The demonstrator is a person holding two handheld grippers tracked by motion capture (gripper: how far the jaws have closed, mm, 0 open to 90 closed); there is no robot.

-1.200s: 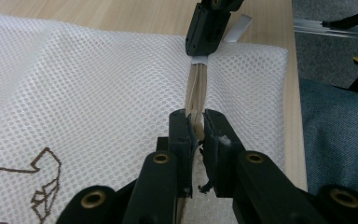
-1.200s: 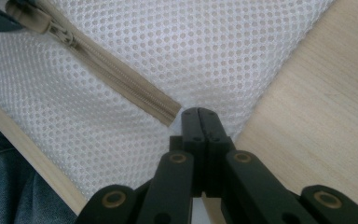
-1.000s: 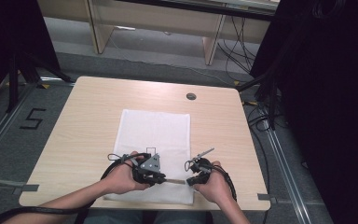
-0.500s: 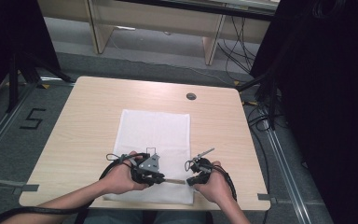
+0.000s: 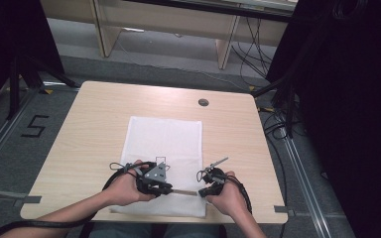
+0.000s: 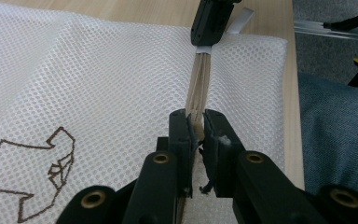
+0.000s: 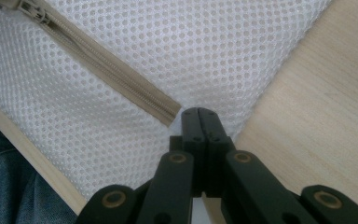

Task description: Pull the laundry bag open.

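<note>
A flat white mesh bag point(image 5: 164, 163) made of net cloth with tiny holes lies on the light wooden tabletop point(image 5: 94, 124), close to the edge where the person sits. A beige zipper point(image 5: 183, 192) runs along the near end of the bag. The left gripper point(image 5: 169, 190) is black with a grey three-cornered plate on top, and it sits over the near part of the bag. In the left gripper view, its jaws are nearly together and pinch the beige zipper strip point(image 6: 199, 88), with a small pale bit caught between them. The zipper strip looks lifted a little off the net there. Farther along the same strip, the right gripper point(image 6: 210, 23) stands at the bag's corner. In the right gripper view, the right gripper point(image 7: 198, 114) has its jaws pressed tight together at the corner of the bag, right beside the end of the zipper point(image 7: 112, 74). I cannot tell if some net cloth is caught between them. A small brown line drawing point(image 6: 32, 175) is printed on the net. The person's blue trousers point(image 6: 335, 135) show just past the tabletop edge. A small round dark cap point(image 5: 203, 102) sits in the tabletop far behind the bag.
</note>
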